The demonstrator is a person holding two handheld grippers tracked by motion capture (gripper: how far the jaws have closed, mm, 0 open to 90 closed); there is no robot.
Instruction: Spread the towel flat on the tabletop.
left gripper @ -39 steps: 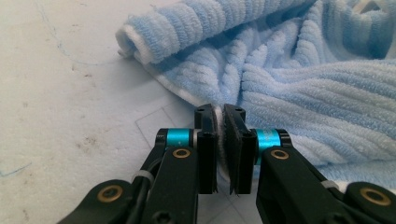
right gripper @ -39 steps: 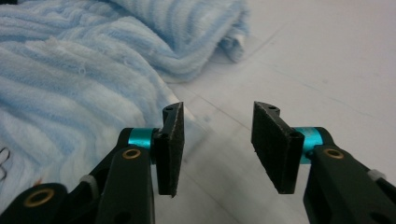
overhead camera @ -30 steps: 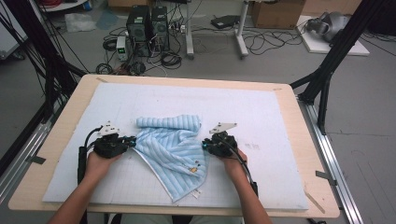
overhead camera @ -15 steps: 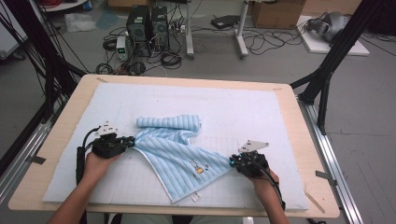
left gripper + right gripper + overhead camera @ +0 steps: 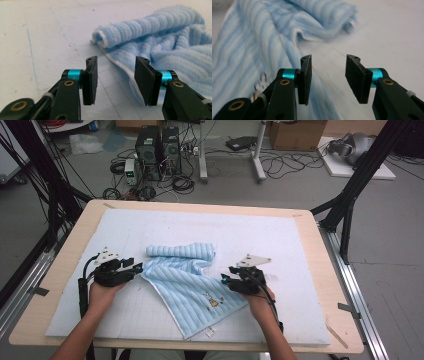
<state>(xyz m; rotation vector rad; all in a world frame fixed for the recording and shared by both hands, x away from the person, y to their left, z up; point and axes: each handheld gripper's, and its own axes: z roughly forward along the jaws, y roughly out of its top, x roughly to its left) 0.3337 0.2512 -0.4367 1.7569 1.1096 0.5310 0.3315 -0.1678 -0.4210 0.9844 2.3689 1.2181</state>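
Lying on the white mat (image 5: 300, 250) of the tabletop (image 5: 330, 270), a striped blue towel (image 5: 192, 287) is stretched diagonally, its far edge rolled crosswise. It is flanked by the left gripper (image 5: 136, 268) and right gripper (image 5: 226, 280), jaws held apart, empty.

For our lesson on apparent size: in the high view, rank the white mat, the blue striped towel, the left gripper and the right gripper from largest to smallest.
1. white mat
2. blue striped towel
3. left gripper and right gripper: they look alike in size, so no ranking between them.
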